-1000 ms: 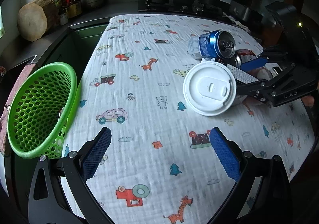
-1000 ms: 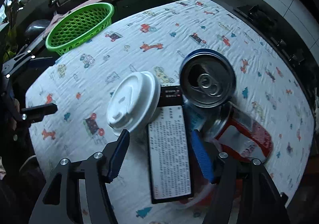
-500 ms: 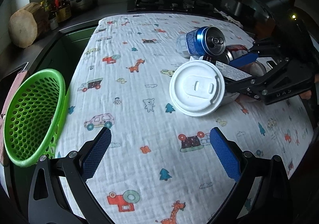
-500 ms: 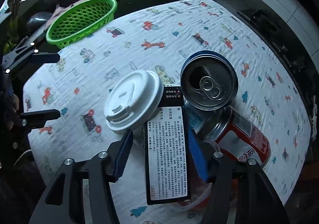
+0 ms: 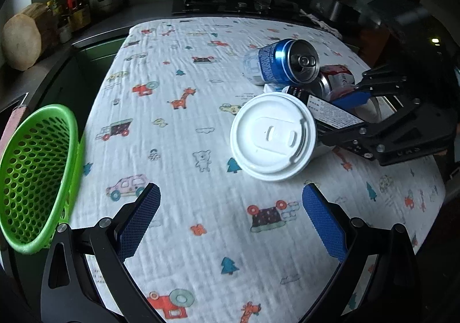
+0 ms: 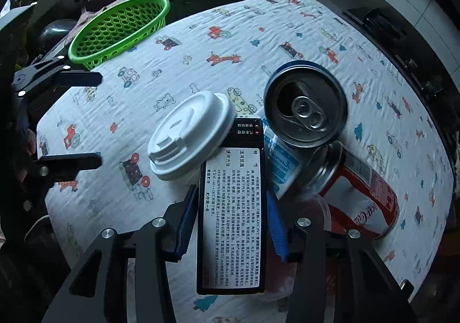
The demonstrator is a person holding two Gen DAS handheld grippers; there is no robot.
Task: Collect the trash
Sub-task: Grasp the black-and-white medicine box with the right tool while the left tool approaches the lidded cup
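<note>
A pile of trash lies on the printed cloth: a black box with a white text label [image 6: 230, 236], a white-lidded paper cup [image 6: 189, 136], a blue can [image 6: 304, 107] and a crushed red can [image 6: 362, 202]. My right gripper [image 6: 230, 202] points steeply down and is shut on the black box, a blue pad pressed on each long side. From the left wrist view that gripper [image 5: 339, 117] pinches the box [image 5: 325, 110] behind the cup [image 5: 271, 136]. My left gripper [image 5: 230, 216] hangs open over bare cloth in front of the cup, nothing between its fingers.
A green mesh basket [image 5: 28, 173] sits at the left edge of the cloth, also seen far left [image 6: 120, 24] beside a sink. A stove top, bottles and a wooden block line the dark counter behind. The cloth ends at the counter edge on every side.
The right gripper's jaws have closed in from either side until the pads press on the black box. The left gripper stays open and its view has drifted slightly.
</note>
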